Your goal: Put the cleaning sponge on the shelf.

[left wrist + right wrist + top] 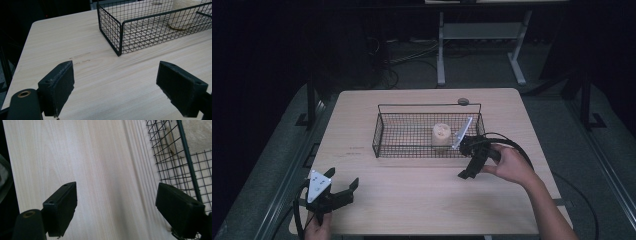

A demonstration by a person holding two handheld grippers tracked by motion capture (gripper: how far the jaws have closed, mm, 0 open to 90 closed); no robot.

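We hold the right claw with jaws wide apart and nothing between them, just outside the front right corner of the wire basket, over the bare wooden surface. A pale roll stands upright inside the basket, right of its middle and near that claw. Our left claw is also wide open and empty, resting low at the surface's front left corner, well apart from the basket.
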